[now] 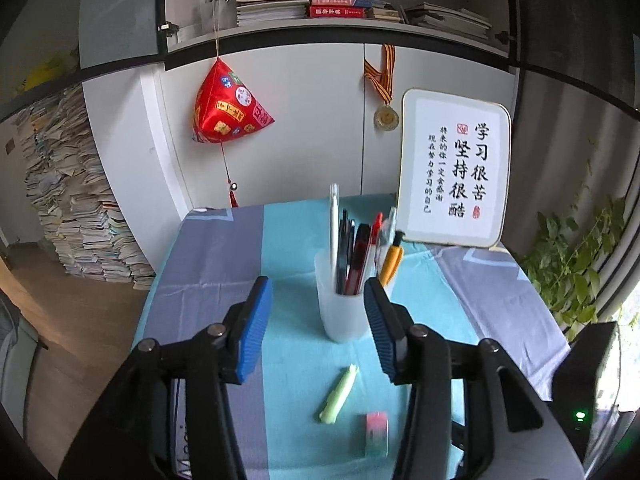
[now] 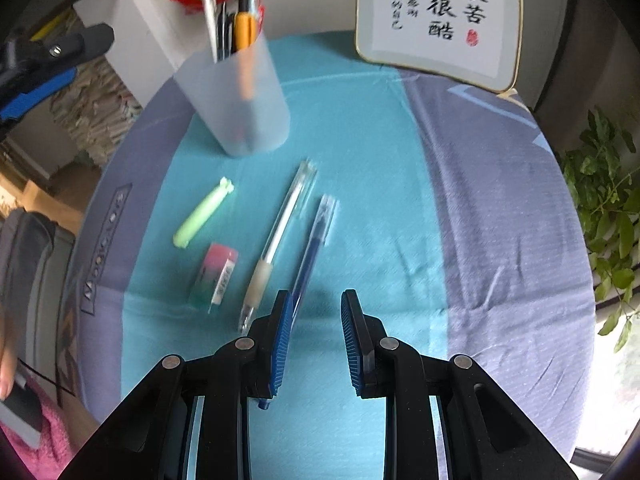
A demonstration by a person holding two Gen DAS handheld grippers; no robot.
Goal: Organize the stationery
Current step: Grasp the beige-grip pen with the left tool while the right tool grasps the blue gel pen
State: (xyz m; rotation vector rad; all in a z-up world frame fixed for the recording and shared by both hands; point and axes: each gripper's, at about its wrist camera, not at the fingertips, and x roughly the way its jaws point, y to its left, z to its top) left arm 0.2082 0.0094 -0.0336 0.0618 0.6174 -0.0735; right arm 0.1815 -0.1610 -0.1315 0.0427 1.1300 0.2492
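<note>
A frosted pen cup stands on the cloth-covered table and holds several pens. My left gripper is open and empty, its pads either side of the cup's near face without touching it. On the cloth lie a green highlighter, a pink-green eraser, a clear pen with a grey grip and a blue pen. My right gripper is open and empty, low over the cloth; its left pad sits over the blue pen's near end.
A framed calligraphy sign leans at the table's back right. A potted plant is off the right edge. White cabinets with a red hanging ornament stand behind. Paper stacks are on the floor at left.
</note>
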